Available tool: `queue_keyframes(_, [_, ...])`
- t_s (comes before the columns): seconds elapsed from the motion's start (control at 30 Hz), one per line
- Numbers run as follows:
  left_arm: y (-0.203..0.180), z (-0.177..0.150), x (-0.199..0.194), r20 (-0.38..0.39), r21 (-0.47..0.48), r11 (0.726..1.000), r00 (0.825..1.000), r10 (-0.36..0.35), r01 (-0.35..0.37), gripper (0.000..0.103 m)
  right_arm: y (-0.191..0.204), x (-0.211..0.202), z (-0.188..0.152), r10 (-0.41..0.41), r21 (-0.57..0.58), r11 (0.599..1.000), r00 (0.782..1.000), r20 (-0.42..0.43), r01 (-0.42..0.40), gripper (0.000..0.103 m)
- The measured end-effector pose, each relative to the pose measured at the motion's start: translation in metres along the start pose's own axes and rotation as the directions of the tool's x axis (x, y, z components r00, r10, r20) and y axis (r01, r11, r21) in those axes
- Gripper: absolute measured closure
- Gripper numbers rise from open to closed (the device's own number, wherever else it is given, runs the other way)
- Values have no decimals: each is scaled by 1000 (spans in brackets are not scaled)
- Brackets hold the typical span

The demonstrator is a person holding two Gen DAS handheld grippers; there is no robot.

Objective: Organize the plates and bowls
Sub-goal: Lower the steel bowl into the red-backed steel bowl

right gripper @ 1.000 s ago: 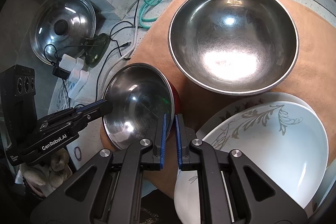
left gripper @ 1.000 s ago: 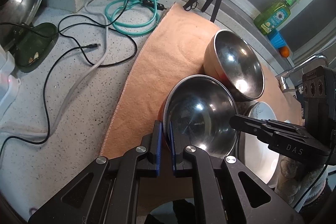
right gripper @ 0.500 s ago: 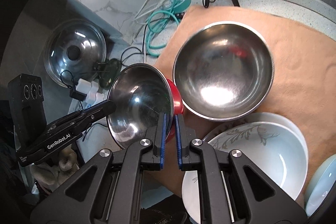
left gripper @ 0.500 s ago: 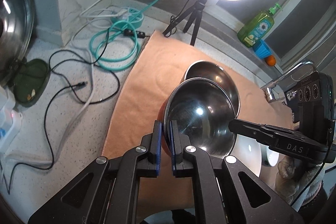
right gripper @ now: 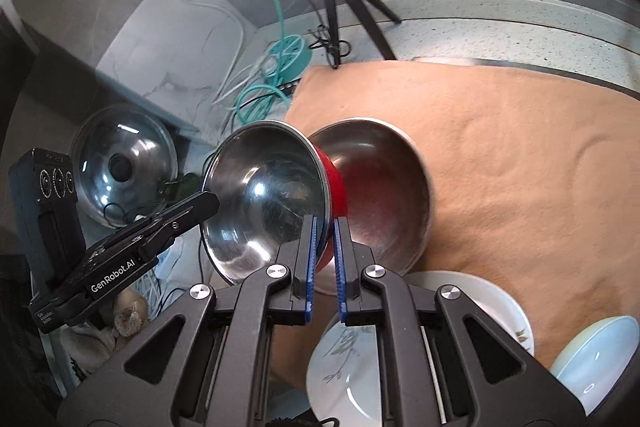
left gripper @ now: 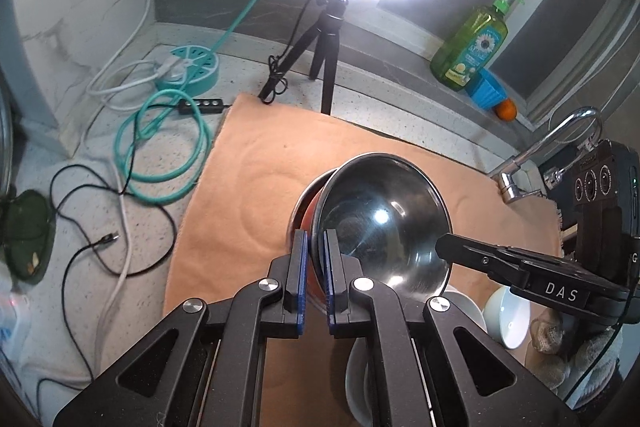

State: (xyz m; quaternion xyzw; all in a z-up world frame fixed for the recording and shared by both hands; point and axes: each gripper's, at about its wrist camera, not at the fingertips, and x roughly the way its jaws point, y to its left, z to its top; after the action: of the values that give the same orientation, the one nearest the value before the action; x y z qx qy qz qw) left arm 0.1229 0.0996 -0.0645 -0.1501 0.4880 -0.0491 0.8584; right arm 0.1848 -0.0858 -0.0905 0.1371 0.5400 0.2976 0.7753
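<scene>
Red-sided steel bowl (right gripper: 264, 203) is up off the orange mat (right gripper: 520, 163), pinched at opposite rim edges by both tools. Left gripper (left gripper: 314, 279) is clamped on the near-left rim in its own view; right gripper (right gripper: 324, 263) is clamped on the bowl's right rim, red wall between its blue pads. Bowl is tilted, open side toward the cameras. Key relation: larger steel bowl (right gripper: 384, 187) sits on the mat just right of and behind the held one, partly overlapped by it. Nesting looks like a short shift right and down, levelling first. White plates (right gripper: 472, 303) lie nearer, at the mat's near edge.
</scene>
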Motion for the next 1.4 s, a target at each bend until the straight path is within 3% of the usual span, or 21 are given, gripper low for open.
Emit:
queue_keyframes(0.43, [-19,5,47,-89,110,991,992,92,-82,97,-30,34,12,-104,16,994,993,-54,105,95])
queue_keyframes(0.9, [-27,1,62,-127,198,971,978,164,-137,96,-34,44,11,-136,-7,991,987,-83,136,95])
queue_keyframes(1.4, [-26,-2,74,-164,205,967,969,184,-150,95,-33,46,11,-152,-23,988,983,-101,150,93])
